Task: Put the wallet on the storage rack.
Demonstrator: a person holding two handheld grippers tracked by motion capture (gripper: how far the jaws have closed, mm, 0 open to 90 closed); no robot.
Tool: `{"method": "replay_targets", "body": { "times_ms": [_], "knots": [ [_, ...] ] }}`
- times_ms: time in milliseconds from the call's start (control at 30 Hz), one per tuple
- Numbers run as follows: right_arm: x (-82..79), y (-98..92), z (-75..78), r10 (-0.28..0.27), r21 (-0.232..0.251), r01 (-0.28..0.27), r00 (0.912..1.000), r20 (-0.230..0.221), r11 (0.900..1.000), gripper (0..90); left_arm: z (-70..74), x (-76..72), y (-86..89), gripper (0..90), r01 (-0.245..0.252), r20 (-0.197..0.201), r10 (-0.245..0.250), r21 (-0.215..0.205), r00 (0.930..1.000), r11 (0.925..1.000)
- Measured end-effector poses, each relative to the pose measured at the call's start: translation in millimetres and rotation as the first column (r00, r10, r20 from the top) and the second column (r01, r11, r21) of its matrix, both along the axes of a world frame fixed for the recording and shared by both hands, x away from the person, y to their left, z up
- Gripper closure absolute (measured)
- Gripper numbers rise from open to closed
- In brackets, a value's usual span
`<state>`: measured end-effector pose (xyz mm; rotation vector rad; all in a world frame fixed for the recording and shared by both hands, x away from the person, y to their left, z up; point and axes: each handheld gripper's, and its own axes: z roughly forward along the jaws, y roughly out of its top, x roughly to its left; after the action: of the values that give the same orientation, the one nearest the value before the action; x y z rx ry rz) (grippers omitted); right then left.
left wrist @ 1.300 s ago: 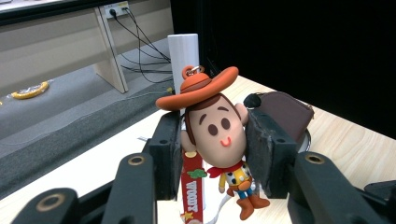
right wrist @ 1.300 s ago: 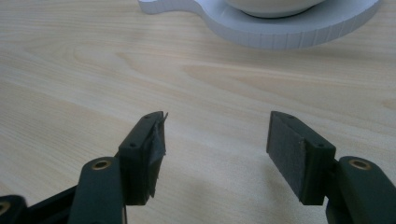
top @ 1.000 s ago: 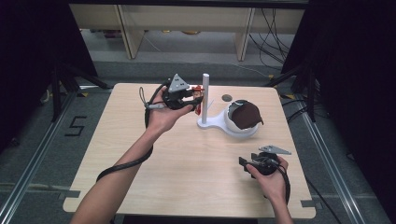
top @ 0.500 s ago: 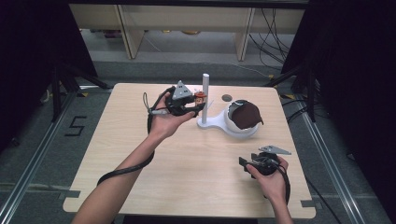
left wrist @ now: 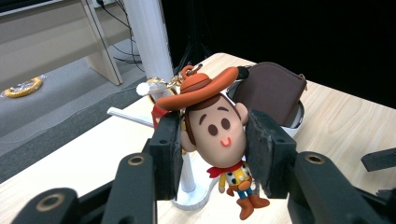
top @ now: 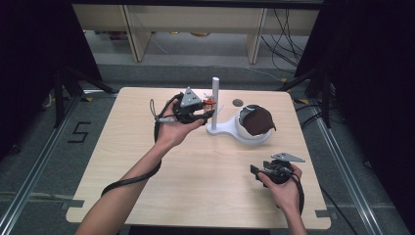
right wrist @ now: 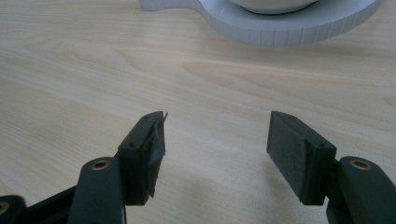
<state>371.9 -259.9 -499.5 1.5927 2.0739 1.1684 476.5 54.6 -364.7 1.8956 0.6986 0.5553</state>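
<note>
Cowboy keychain figure sits clamped by its head in my left gripper, held just beside the white post of the stand, while my right gripper rests released, jaws apart, over the table.

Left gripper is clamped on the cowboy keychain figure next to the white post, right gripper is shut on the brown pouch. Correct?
Not quite. The right gripper is open and holds nothing, low over the bare table, as the right gripper view shows. The left gripper is indeed clamped on the cowboy keychain figure next to the white post.
</note>
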Motion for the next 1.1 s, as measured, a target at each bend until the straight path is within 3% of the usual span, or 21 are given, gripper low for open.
{"method": "replay_targets", "body": {
  "times_ms": [200,267,300,400,433,500,767,867,900,933,967,1100],
  "knots": [
    [-0.2,-0.7,-0.1,-0.005,-0.008,0.005,1.0000,0.004,1.000,37.9,-5.5,0.0,-0.1,57.1,0.005,-0.008,-0.005,0.014,1.0000,0.9999],
    [-0.2,-0.7,-0.2,-0.007,-0.008,0.007,1.0000,0.004,1.000,37.9,-8.7,0.1,-1.5,57.1,0.001,-0.013,-0.001,0.001,0.9999,1.0000],
    [-0.2,-0.7,-0.1,-0.007,-0.008,0.007,1.0000,0.004,1.000,37.9,-9.4,0.2,-0.6,57.1,0.004,-0.016,-0.004,0.020,0.9999,0.9998],
    [-0.1,-0.5,-0.3,-0.004,0.006,0.004,0.9999,0.013,1.000,37.9,-13.8,0.7,-2.5,57.1,-0.001,-0.019,0.001,0.005,0.9998,1.0000],
    [-0.2,-0.5,-0.1,-0.002,0.008,0.002,0.9999,0.010,1.000,37.9,-14.0,0.9,-1.7,57.1,0.004,-0.020,-0.004,0.023,0.9998,0.9997],
    [-0.9,-1.0,1.2,-0.006,-0.006,0.006,1.0000,0.002,1.000,37.8,-16.7,1.0,-3.5,57.1,0.002,-0.024,-0.002,0.009,0.9997,1.0000],
    [-0.4,-0.8,0.2,-0.004,0.020,0.004,0.9999,0.016,1.000,37.6,-23.7,1.4,-5.4,57.1,-0.006,-0.037,0.006,0.019,0.9993,0.9998],
    [-0.4,-1.0,0.5,-0.005,0.016,0.005,0.9998,0.018,1.000,37.6,-26.8,1.7,-6.1,57.1,-0.004,-0.041,0.005,0.024,0.9991,0.9997],
    [0.8,-3.8,0.7,0.012,-0.021,-0.011,0.9992,0.039,1.000,37.6,-27.8,2.0,-6.3,57.1,-0.003,-0.042,0.004,0.023,0.9991,0.9997],
    [0.8,-3.8,0.7,0.012,-0.021,-0.011,0.9992,0.039,1.000,37.6,-29.2,2.2,-6.7,57.1,-0.005,-0.046,0.006,0.024,0.9989,0.9997],
    [-0.4,-1.0,0.5,-0.005,0.016,0.005,0.9998,0.017,1.000,37.5,-30.1,2.4,-6.9,57.1,-0.006,-0.048,0.007,0.023,0.9988,0.9997],
    [-0.4,-1.1,0.4,-0.006,0.016,0.006,0.9998,0.017,1.000,37.5,-32.4,3.4,-6.5,57.0,-0.009,-0.053,0.011,0.028,0.9985,0.9996]
  ]
}}
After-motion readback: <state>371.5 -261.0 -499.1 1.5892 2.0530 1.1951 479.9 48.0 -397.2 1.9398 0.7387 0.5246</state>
